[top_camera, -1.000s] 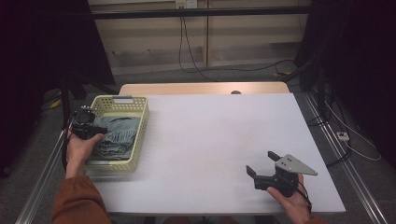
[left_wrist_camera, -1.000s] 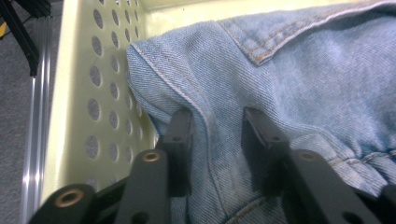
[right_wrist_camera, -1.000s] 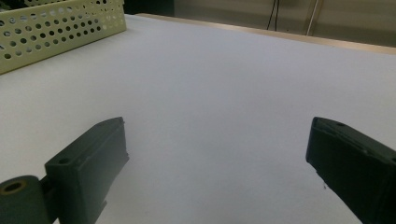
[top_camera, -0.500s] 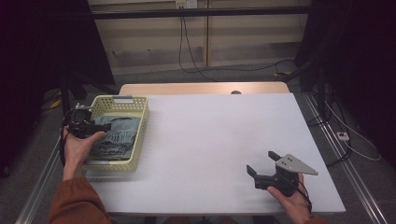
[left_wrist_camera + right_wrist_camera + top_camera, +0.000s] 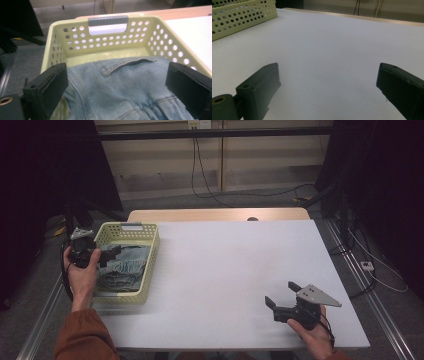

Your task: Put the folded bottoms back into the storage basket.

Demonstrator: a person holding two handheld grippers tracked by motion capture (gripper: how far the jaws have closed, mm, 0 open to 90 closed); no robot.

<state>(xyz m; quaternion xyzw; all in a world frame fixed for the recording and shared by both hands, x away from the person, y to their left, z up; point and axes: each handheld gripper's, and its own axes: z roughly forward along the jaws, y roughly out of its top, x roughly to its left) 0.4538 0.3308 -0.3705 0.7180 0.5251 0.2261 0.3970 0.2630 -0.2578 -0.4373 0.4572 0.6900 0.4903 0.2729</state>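
A pale yellow perforated basket (image 5: 148, 265) stands at the table's left edge, holding folded light-blue denim jeans (image 5: 124, 267). My left gripper (image 5: 106, 256) hovers at the basket's left rim, open, its jaws spread wide above the jeans (image 5: 120, 85) with nothing between them. The basket's far wall and grey handle (image 5: 108, 20) lie ahead of it. My right gripper (image 5: 281, 296) rests low over the white table (image 5: 235, 270) near the front right, open and holding nothing, its jaws pointing left toward the basket (image 5: 239, 17).
The white table top spreads between the two grippers. A wooden strip (image 5: 220, 215) borders its far edge. Cables (image 5: 210, 175) hang down the back wall, and metal rails (image 5: 370, 295) run along both sides of the table.
My left gripper has drifted slightly toward the near-left over the basket's rim. The right gripper has stayed where it was.
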